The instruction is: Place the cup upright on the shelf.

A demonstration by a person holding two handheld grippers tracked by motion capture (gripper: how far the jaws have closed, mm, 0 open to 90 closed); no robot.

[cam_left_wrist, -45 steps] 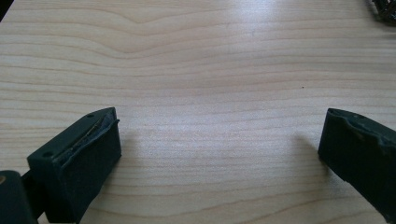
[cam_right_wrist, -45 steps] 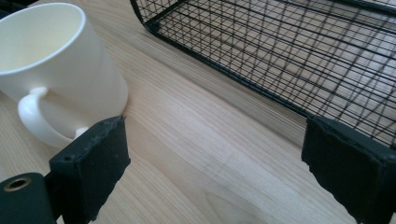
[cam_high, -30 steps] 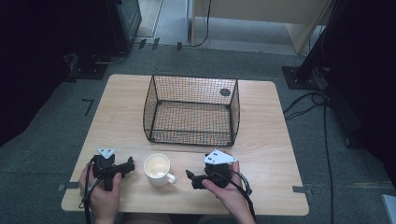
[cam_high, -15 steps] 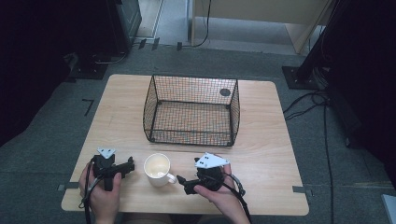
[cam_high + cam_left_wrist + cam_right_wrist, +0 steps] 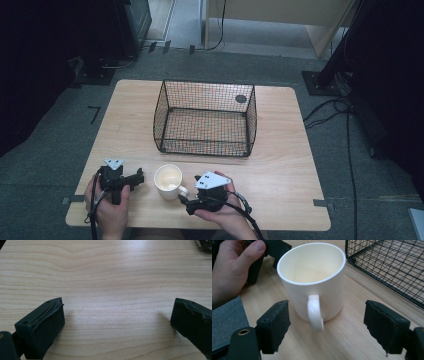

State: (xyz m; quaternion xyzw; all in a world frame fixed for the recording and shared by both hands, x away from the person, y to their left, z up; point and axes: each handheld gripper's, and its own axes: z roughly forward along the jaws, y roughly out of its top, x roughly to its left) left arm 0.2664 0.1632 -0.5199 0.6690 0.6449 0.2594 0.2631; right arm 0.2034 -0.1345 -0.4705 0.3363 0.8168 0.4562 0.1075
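Currently right gripper fingers part open, just been closing, nothing pinched yet: mug handle sits between them, nearer the left pad, touching neither. Best centred on the handle first, then eased further in and squeezed on the loop, not the mug wall. White mug upright on tabletop, near front edge, between both grippers. Left gripper just beside mug, fingers wide apart over bare wood, empty. Wire basket behind mug, apart.
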